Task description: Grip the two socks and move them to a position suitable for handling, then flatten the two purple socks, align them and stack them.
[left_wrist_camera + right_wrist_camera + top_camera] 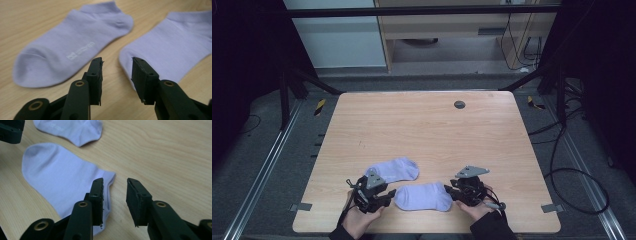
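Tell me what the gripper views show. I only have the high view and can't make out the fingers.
Observer: The left gripper is open, fingers apart, holding nothing.
Operator: Give me the right one.
Observer: The right gripper is open too, at the cuff edge of the near sock.
Operator: Report any markings on the socks.
Observer: The far sock has a small white logo on its sole; I cannot read it.
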The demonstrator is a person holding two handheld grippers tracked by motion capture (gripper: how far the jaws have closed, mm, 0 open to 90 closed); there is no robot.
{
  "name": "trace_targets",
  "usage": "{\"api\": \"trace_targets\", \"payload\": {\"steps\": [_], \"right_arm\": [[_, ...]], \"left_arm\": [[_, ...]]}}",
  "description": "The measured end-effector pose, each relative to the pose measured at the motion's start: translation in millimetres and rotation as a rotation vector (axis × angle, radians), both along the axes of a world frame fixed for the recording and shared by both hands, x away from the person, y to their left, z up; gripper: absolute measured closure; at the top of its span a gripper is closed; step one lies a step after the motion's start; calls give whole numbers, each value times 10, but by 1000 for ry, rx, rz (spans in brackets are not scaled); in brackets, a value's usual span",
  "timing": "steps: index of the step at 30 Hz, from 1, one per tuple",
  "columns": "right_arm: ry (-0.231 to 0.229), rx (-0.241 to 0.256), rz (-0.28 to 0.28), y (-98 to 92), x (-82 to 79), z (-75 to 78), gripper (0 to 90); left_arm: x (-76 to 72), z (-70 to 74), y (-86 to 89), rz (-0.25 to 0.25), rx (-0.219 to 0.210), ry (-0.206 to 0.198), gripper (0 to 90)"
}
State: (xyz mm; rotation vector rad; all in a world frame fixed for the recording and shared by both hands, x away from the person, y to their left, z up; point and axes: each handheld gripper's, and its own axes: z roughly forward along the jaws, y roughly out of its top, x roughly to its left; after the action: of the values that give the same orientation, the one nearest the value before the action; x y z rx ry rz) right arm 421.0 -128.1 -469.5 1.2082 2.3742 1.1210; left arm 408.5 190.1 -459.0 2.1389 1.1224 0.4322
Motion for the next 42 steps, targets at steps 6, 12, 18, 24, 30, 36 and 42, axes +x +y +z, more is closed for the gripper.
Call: {"api": "trace_targets", "payload": {"steps": [6,12,18,24,30,36,42], "right_arm": [[-26,37,-25,-42,93,114,618],[-43,77,-48,27,290,203,579],[-51,90,-47,202,481,238,531],[-47,87,-33,458,676,213,511],[-34,50,-10,700,825,176,521],[-19,32,3,872,890,132,542],[-3,-12,11,1002,949,10,572]], "left_arm": [[178,60,211,70,-20,-47,521],[351,73,395,136,-10,-69,449],[493,42,570,190,-13,-80,422],[596,-5,678,221,-6,-78,420],[675,-68,718,232,5,-55,458],[673,-128,726,222,26,-34,512],[674,-182,745,215,37,4,560]]}}
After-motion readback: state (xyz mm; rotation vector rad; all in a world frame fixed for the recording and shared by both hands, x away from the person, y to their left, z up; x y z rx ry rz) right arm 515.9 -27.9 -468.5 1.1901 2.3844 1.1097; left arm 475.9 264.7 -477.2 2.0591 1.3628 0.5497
